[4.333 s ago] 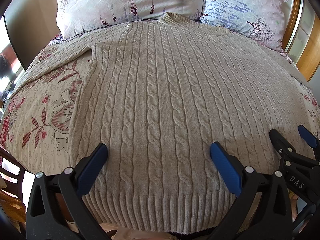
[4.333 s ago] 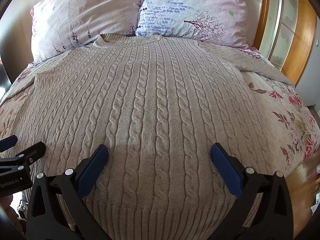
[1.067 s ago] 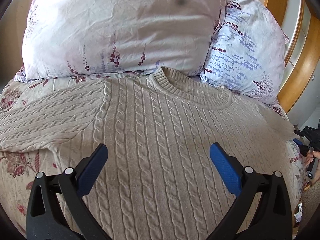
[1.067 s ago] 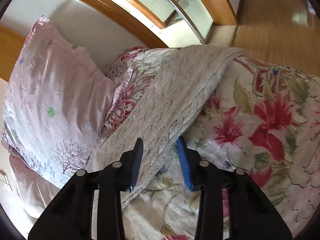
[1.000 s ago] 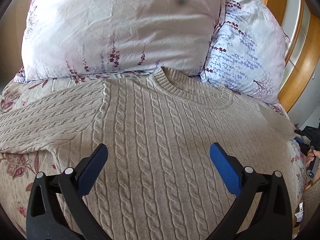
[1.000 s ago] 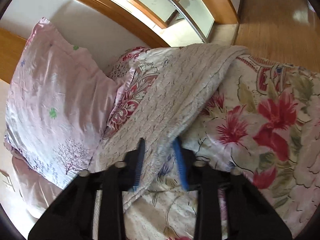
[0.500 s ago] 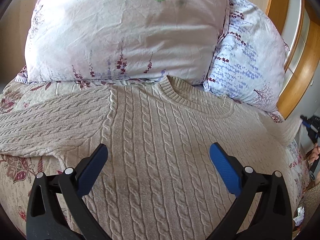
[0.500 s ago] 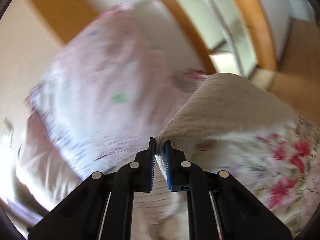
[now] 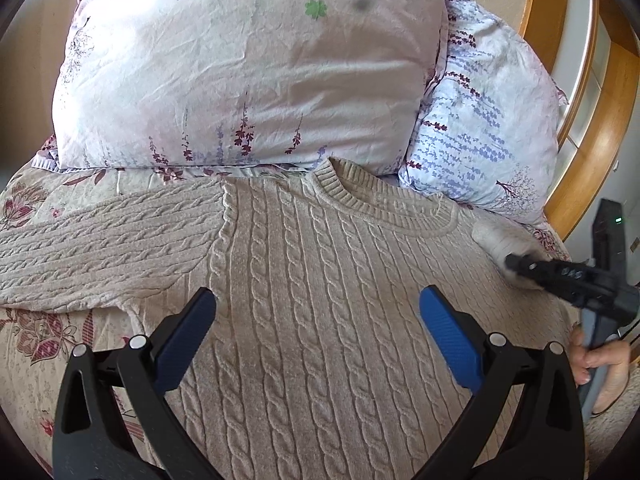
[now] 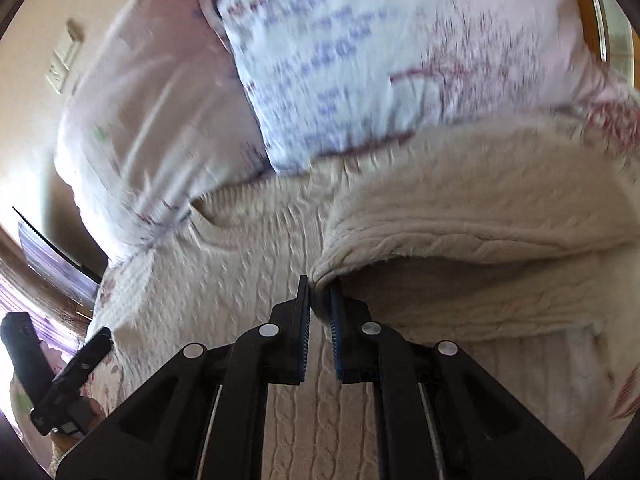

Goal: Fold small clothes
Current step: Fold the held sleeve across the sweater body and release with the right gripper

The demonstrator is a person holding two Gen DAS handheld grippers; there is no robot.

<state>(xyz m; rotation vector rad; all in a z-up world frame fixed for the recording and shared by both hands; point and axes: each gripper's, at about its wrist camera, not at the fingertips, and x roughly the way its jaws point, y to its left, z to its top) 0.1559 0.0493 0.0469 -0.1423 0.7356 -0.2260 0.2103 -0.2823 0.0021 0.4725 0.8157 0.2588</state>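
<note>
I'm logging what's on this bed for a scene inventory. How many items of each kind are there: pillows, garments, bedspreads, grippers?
Pillows: 2 (pink floral pillow, blue-print pillow)
Garments: 1 (beige cable-knit sweater)
Bedspreads: 1 (floral bedspread)
Grippers: 2 (left gripper, jaws wide open; right gripper, jaws shut on the sweater's sleeve)
Total: 6

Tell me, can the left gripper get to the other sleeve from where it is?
Probably yes. The left gripper is open above the sweater, and the sleeve lies flat to its left with nothing on top.
</note>
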